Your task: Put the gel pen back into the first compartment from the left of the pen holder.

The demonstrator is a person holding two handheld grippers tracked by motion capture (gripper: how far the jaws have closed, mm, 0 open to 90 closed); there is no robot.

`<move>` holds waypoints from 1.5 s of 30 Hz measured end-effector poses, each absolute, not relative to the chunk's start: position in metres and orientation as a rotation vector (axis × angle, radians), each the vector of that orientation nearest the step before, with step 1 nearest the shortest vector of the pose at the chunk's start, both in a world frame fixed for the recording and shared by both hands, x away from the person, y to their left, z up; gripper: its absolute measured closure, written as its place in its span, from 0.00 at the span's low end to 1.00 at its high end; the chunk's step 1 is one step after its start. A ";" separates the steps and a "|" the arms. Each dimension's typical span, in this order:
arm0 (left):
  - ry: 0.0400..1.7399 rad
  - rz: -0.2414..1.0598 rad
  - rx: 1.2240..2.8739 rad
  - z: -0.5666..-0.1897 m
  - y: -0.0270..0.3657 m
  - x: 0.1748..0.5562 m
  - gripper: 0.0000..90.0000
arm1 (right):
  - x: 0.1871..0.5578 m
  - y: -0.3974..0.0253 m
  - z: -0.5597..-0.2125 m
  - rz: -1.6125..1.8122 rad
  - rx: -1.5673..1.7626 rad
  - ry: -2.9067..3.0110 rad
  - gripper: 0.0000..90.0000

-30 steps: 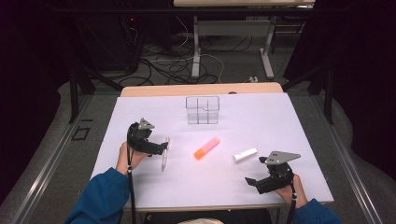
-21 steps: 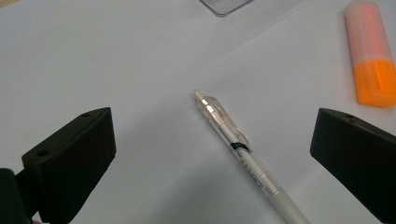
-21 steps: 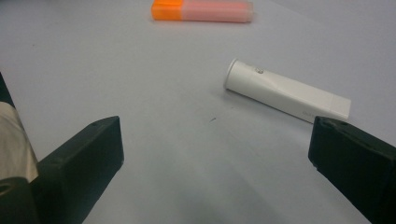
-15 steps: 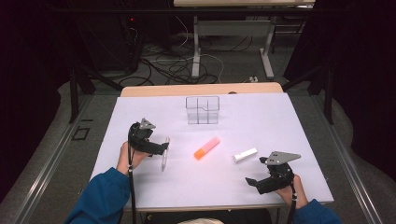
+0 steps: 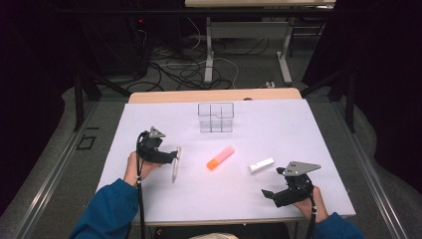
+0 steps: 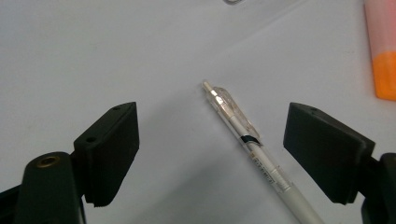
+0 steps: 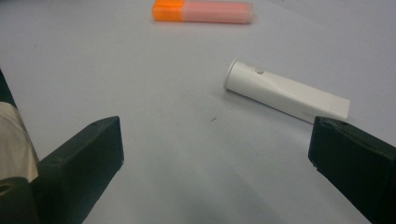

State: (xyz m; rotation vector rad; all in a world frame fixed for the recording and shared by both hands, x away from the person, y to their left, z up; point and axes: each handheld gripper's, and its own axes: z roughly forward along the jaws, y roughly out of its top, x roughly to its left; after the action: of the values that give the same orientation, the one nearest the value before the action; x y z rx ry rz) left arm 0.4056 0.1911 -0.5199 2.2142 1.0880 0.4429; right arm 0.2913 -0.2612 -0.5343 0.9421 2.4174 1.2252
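Observation:
A white click pen [image 5: 175,164] lies on the white table [image 5: 308,129], left of centre. My left gripper [image 5: 170,158] is open and sits right at it. In the left gripper view the pen [image 6: 247,140] runs diagonally between the two spread jaws of that gripper [image 6: 219,156], touching neither. An orange-and-pink highlighter [image 5: 220,158] lies mid-table, with a short white tube [image 5: 261,165] to its right. My right gripper [image 5: 272,182] is open near the front right, with nothing between its jaws. Its own view has the tube [image 7: 285,91] just ahead and the highlighter [image 7: 203,11] farther off.
A clear plastic organiser [image 5: 215,117] with compartments stands at the back centre of the table. A wooden edge [image 5: 214,95] borders the far side. Cables and desk legs lie on the floor beyond. Blue sleeves enter from the bottom.

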 end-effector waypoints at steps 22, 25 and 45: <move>1.070 0.392 2.221 -0.540 0.180 0.431 0.99 | 0.293 -0.260 -0.536 1.216 0.952 2.430 0.03; 1.075 0.400 2.227 -0.542 0.176 0.437 0.99 | 0.293 -0.260 -0.536 1.216 0.956 2.434 0.03; 1.098 0.384 2.228 -0.553 0.171 0.452 0.99 | 0.294 -0.260 -0.536 1.211 0.952 2.436 0.03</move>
State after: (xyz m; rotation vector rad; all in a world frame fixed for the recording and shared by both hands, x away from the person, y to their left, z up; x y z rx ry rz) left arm 0.4517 0.1714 -0.5532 2.2276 1.0985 0.3838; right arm 0.2936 -0.2598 -0.5362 0.9522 2.4358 1.2105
